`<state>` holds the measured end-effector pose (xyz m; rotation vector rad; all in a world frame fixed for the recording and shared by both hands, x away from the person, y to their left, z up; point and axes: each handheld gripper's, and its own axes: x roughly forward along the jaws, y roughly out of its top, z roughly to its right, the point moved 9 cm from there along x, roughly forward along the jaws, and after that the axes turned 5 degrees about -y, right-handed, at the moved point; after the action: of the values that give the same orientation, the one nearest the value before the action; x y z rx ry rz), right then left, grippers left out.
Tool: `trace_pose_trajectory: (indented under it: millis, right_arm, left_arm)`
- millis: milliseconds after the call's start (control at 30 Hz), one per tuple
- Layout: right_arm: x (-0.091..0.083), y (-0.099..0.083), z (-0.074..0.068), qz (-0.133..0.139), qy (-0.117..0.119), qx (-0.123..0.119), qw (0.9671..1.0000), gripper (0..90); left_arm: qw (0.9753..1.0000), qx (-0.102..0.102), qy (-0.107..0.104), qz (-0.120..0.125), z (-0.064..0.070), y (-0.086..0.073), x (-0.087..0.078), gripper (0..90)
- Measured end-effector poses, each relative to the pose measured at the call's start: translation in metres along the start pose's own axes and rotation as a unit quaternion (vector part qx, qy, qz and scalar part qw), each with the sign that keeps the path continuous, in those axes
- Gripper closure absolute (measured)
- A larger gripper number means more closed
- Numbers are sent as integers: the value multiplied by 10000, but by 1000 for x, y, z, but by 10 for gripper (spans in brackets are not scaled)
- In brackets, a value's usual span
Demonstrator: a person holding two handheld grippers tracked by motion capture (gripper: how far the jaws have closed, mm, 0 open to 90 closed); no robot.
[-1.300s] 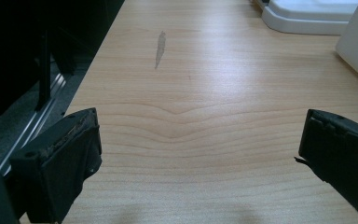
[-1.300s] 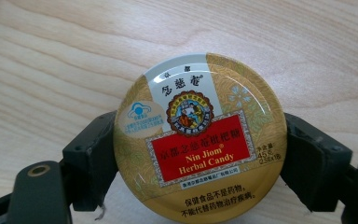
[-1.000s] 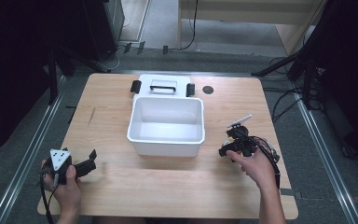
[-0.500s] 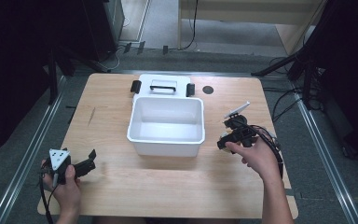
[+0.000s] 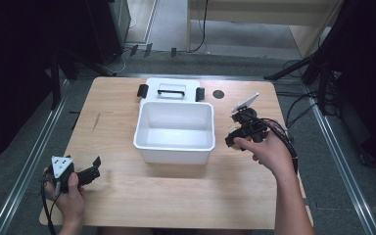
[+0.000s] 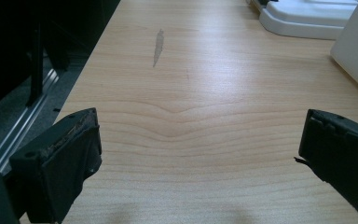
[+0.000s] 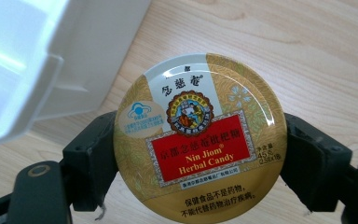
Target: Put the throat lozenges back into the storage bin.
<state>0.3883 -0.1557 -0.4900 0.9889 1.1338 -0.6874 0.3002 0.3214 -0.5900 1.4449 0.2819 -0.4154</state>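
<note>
A round gold candy tin [image 7: 199, 140] with a red label fills the right gripper view, clamped flat between the two black jaws. In the high view my right gripper [image 5: 236, 138] is shut on that tin, just right of the white bin [image 5: 174, 148] and above the table. The bin's rim [image 7: 14, 88] shows close at the upper left in the right gripper view. My left gripper [image 5: 92, 172] rests near the table's front left corner, open, with bare wood between its jaws [image 6: 200, 154].
A white lid [image 5: 172, 91] with a handle lies behind the bin, also seen from the left gripper as a white lid [image 6: 307, 18]. A small dark disc [image 5: 219, 94] sits at the back right of the wooden table [image 5: 176, 196]. Cables trail off the right edge.
My right gripper with the tin has moved up and left, toward the bin's right wall. The left gripper has stayed put.
</note>
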Motion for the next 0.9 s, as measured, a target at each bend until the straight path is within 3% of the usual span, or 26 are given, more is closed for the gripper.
trace_pose_trajectory:
  millis: [467,900]
  right_arm:
    - [-24,29,-8,113,-75,-170,9998,206]
    - [-32,49,-28,164,-93,-424,9989,207]
  left_arm:
    - [10000,-12,3,-25,0,0,0,0]
    - [10000,-35,20,-9,-1,0,1,0]
